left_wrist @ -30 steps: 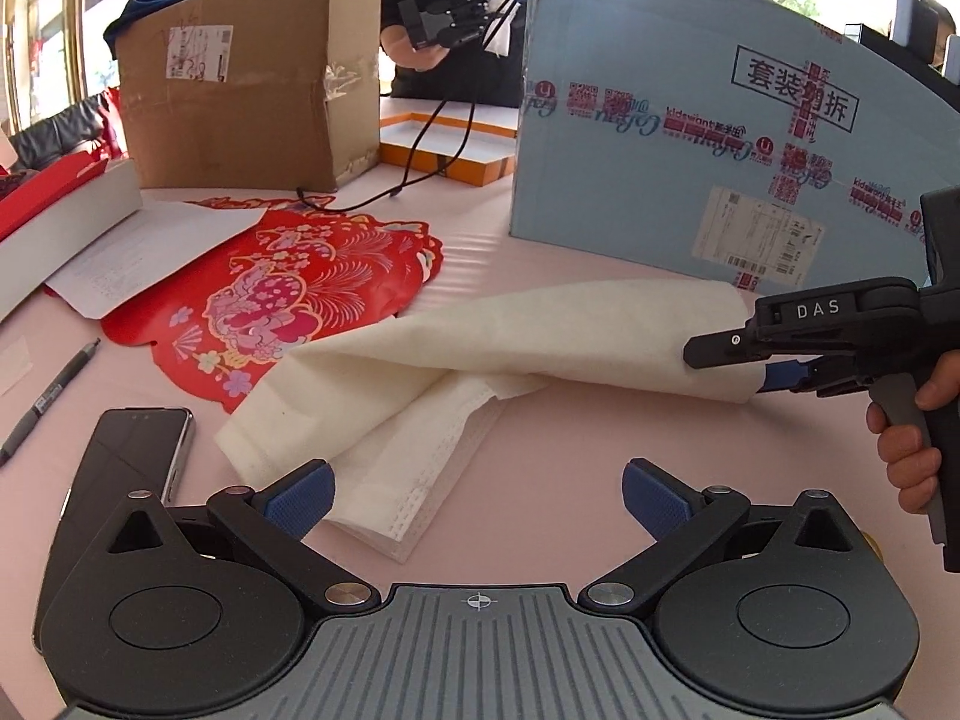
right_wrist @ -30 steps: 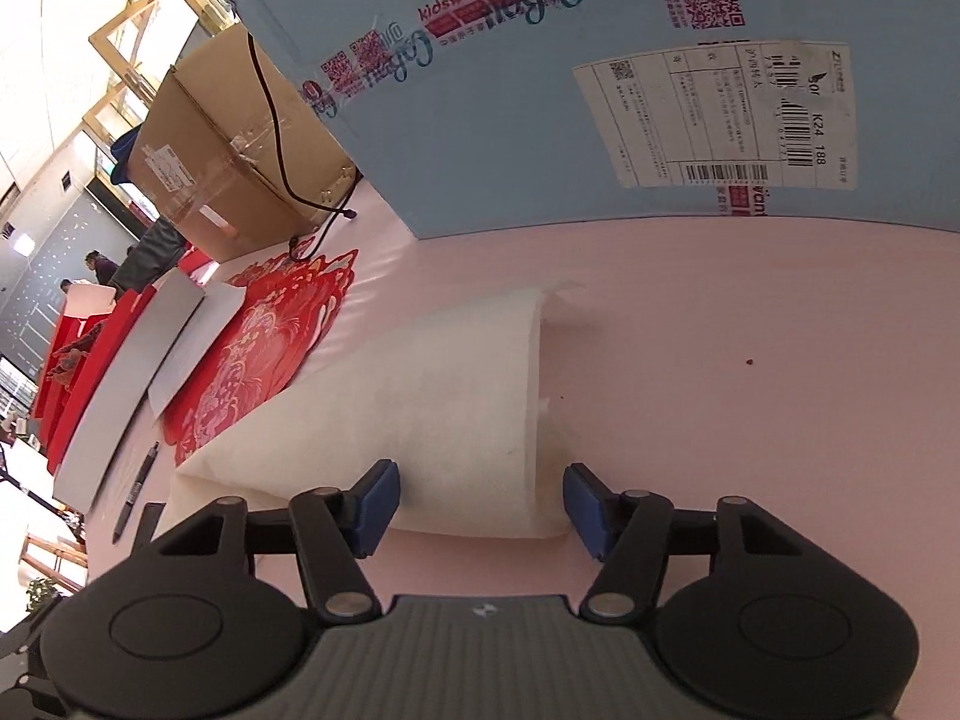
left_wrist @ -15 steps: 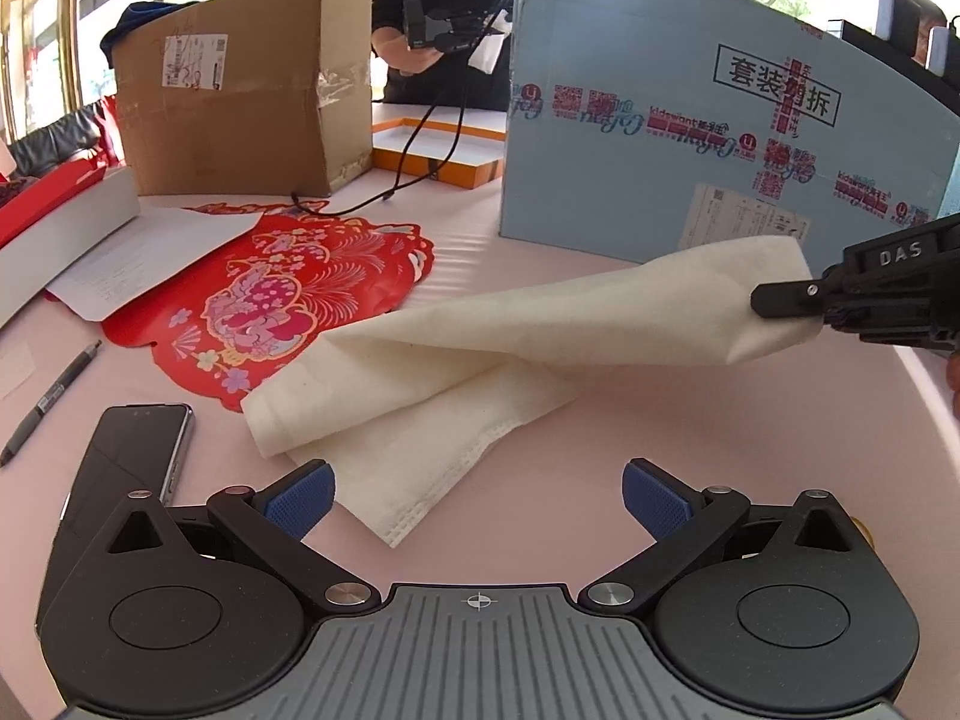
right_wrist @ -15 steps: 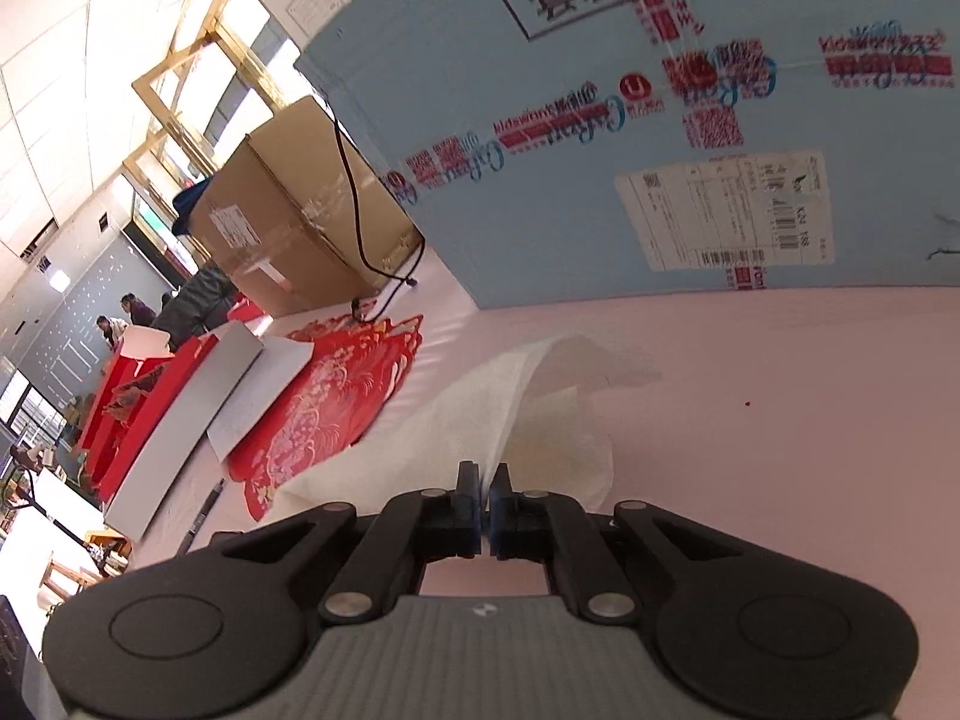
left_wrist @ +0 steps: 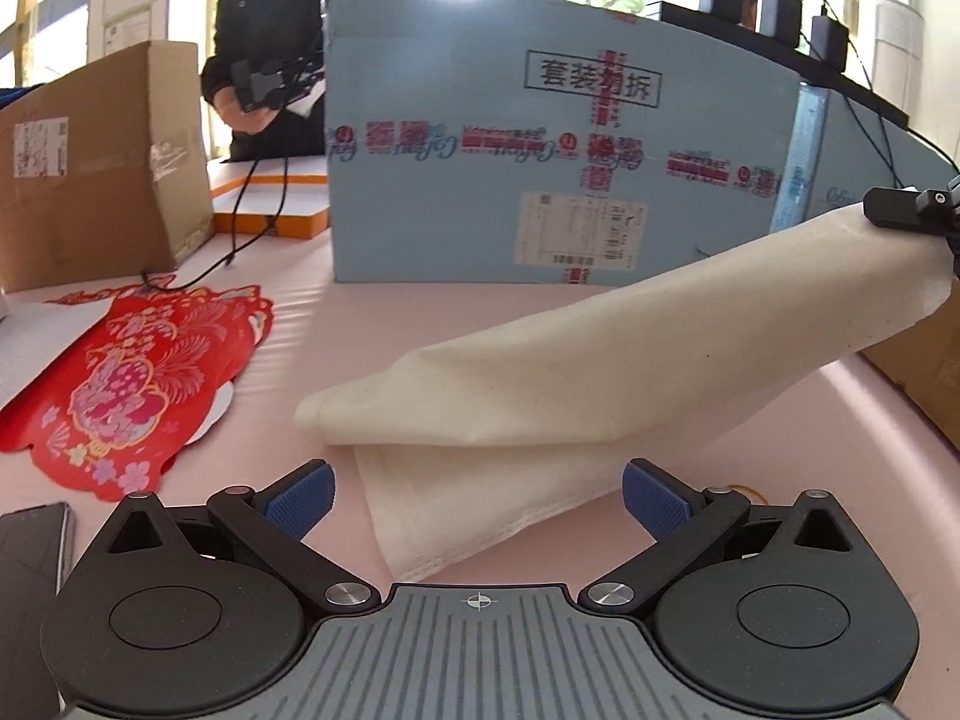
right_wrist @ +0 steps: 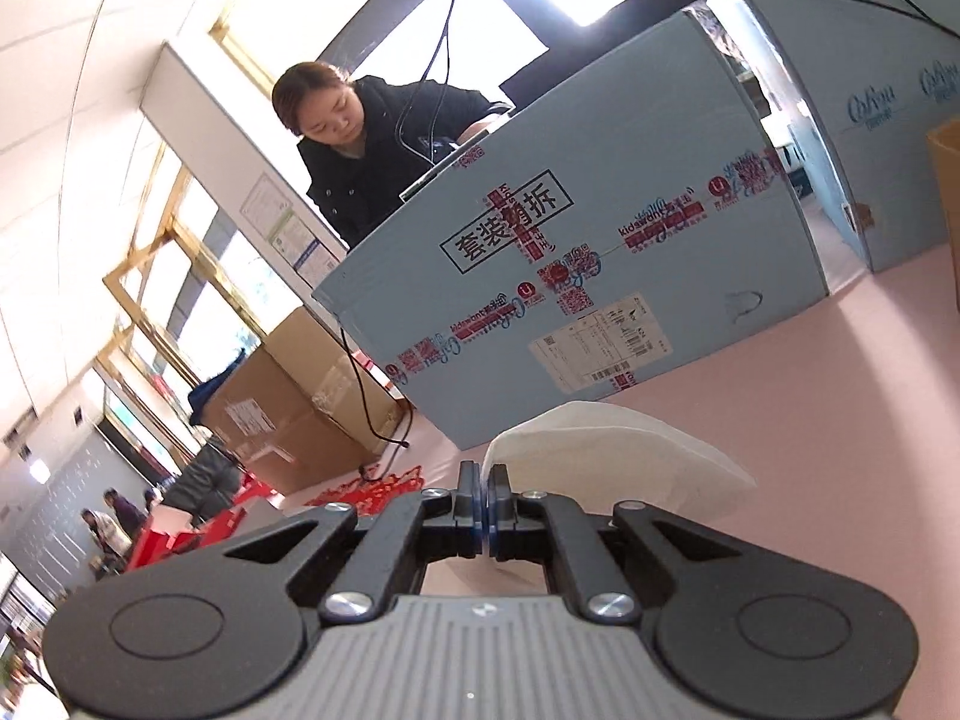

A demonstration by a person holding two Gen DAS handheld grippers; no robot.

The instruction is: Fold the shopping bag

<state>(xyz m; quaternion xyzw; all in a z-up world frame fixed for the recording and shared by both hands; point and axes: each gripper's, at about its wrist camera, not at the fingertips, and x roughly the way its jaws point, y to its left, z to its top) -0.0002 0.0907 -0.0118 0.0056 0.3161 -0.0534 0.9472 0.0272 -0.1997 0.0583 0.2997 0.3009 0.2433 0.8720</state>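
Pink tabletop [left_wrist: 372,324] ran bare between the blue carton [left_wrist: 564,168] and the left gripper [left_wrist: 477,495], whose fingers stood spread wide, grasping nothing. Just ahead, the cream shopping bag [left_wrist: 600,384] rose rightward to the right gripper [right_wrist: 483,501], clenched on its corner. Only the left view showed the red papercut [left_wrist: 126,384].
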